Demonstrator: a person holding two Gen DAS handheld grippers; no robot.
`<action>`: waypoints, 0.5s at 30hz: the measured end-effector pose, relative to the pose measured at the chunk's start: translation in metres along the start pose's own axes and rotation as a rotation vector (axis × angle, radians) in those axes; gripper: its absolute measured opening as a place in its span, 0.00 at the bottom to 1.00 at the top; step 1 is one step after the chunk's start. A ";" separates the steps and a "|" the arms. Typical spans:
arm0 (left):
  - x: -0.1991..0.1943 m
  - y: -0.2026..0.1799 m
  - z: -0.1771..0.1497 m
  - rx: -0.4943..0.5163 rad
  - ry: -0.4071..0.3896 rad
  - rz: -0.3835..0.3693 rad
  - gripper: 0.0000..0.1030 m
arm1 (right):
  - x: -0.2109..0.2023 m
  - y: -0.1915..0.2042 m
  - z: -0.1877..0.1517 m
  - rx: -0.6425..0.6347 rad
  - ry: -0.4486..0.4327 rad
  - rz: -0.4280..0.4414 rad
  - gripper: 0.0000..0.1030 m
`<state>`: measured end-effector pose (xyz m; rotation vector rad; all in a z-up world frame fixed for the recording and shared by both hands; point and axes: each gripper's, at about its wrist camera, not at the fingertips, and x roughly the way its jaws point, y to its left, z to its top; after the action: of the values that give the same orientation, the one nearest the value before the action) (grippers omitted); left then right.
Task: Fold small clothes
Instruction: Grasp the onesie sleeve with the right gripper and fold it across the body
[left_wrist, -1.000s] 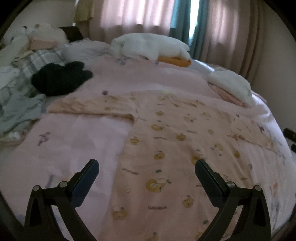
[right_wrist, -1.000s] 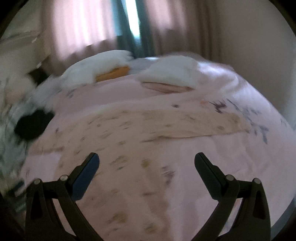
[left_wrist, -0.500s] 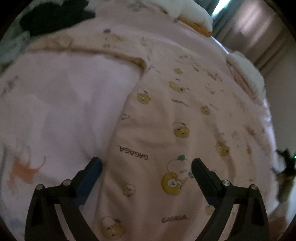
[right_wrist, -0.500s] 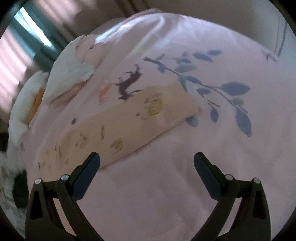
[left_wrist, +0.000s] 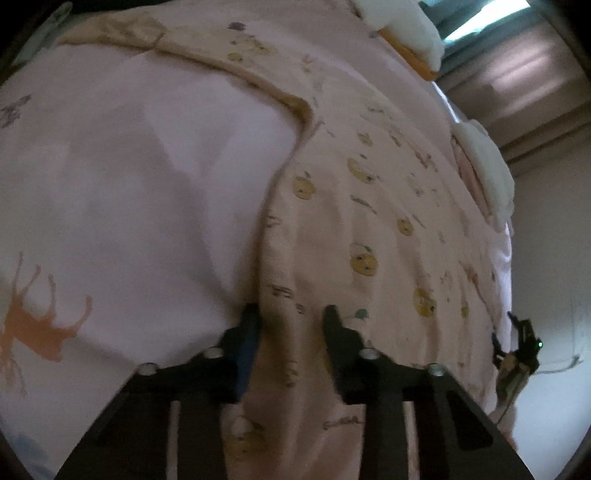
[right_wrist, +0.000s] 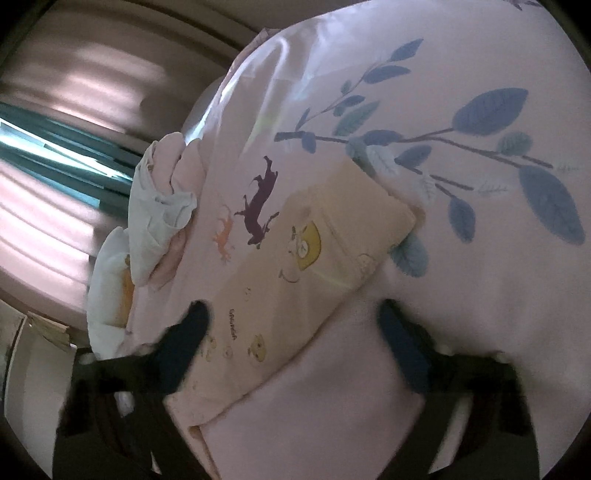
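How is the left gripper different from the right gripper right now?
The left gripper has its fingers close together, while the right gripper has them much wider apart. The left gripper bunches a ridge of the bear-print garment near its side edge between its fingers; the right gripper straddles the garment's sleeve, one finger over it and the other over the pink bedsheet. Both have dark fingers, are closing, and point down at the same garment.

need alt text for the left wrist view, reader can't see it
The left claw is closing on the side edge of a cream baby garment printed with small yellow bears, its fabric bunched between the fingers. The garment lies spread on a pink bedsheet with an orange deer print; curtains hang beyond the bed.
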<state>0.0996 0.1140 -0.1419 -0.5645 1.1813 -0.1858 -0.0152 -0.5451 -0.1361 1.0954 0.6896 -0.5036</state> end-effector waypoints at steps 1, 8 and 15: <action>0.000 0.002 0.002 -0.003 -0.003 0.017 0.19 | 0.001 -0.001 -0.002 0.009 -0.008 -0.016 0.61; 0.000 0.009 0.004 -0.034 0.000 0.017 0.15 | 0.008 -0.017 0.006 0.072 -0.031 -0.043 0.17; 0.000 0.004 0.005 -0.007 -0.013 0.047 0.12 | 0.008 -0.019 0.009 0.066 -0.065 -0.082 0.05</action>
<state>0.1039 0.1187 -0.1427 -0.5431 1.1824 -0.1376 -0.0202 -0.5608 -0.1514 1.1107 0.6666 -0.6331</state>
